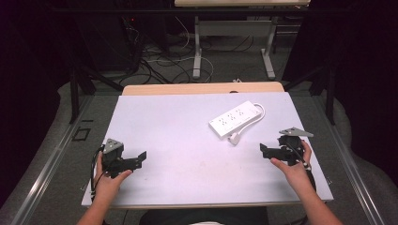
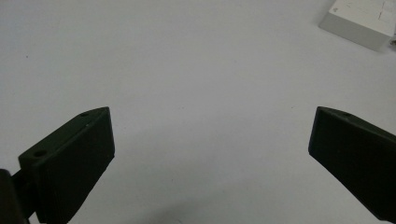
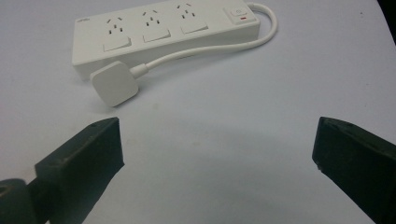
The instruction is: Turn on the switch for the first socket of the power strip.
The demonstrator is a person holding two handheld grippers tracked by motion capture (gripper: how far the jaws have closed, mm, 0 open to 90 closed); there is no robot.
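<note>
A white power strip (image 1: 233,119) lies on the white table (image 1: 187,140), right of centre, its cable looped round to a white plug (image 1: 234,138) at its near end. In the right gripper view the strip (image 3: 163,32) and plug (image 3: 114,84) lie just ahead of the jaws, which stand wide apart. My right gripper (image 1: 265,151) is open near the right edge, a short way from the plug. My left gripper (image 1: 139,158) is open at the near left, over bare table. A corner of the strip (image 2: 362,21) shows at the top right of the left gripper view.
Beyond the far edge of the table lie a grey floor with tangled cables (image 1: 159,63) and the legs of another desk (image 1: 197,47). Dark curtains close in both sides. Metal rails (image 1: 56,154) run along the floor by the table.
</note>
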